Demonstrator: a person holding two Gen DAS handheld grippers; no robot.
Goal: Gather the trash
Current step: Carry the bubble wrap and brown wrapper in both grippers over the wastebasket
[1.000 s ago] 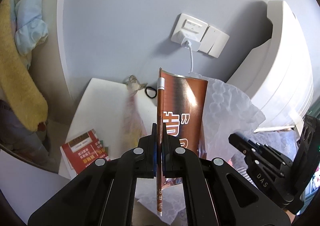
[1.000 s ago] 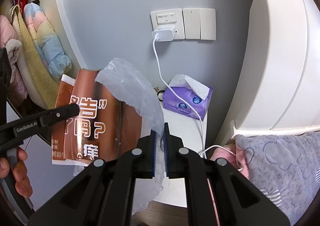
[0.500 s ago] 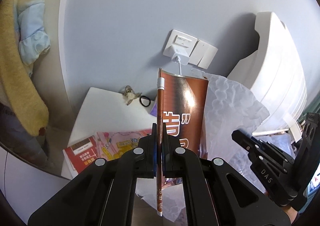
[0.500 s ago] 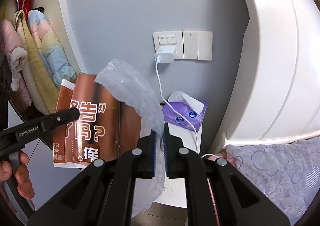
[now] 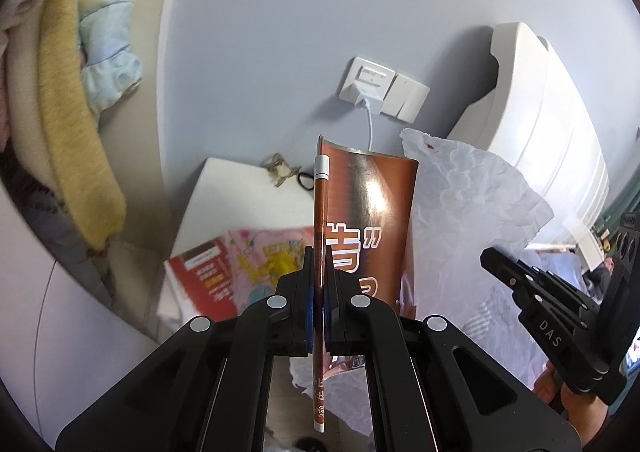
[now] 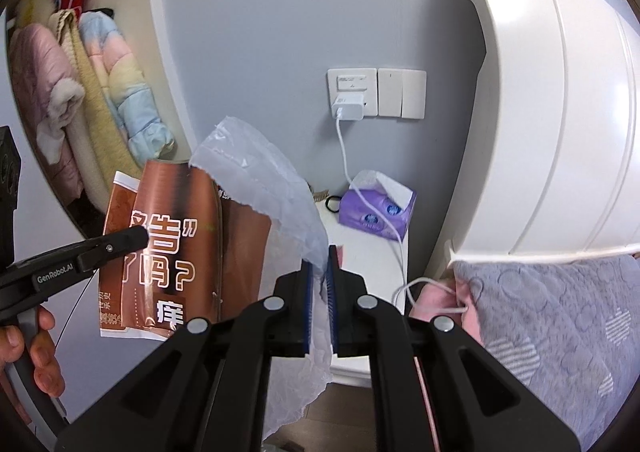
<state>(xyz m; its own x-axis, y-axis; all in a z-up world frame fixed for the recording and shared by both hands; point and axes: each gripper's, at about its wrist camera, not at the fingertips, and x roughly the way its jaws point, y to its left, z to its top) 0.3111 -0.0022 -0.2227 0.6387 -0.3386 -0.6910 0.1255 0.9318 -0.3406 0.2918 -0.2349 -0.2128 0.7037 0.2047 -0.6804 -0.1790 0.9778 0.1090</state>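
Observation:
My left gripper (image 5: 319, 284) is shut on a glossy brown leaflet (image 5: 368, 211) with white characters, held upright and edge-on in the air. In the right wrist view the same leaflet (image 6: 172, 248) hangs at the left with the left gripper (image 6: 140, 238) clamped on it, a hand below. My right gripper (image 6: 319, 284) is shut on a thin translucent white plastic bag (image 6: 280, 191), which rises above the pads and droops below them. The bag (image 5: 464, 219) stands just right of the leaflet in the left wrist view, beside the right gripper (image 5: 490, 258).
A white bedside table (image 5: 236, 191) below carries red and pink booklets (image 5: 240, 268), a hair tie and a purple tissue box (image 6: 376, 211). A charger and cable (image 6: 348, 107) hang from the wall socket. White headboard (image 6: 560, 111), grey bedding (image 6: 560, 332) right; hanging clothes (image 5: 68, 91) left.
Both grippers rose and drew back from the wall, carrying leaflet and bag; the table and socket look smaller and more of the booklets shows. Both grips are unchanged.

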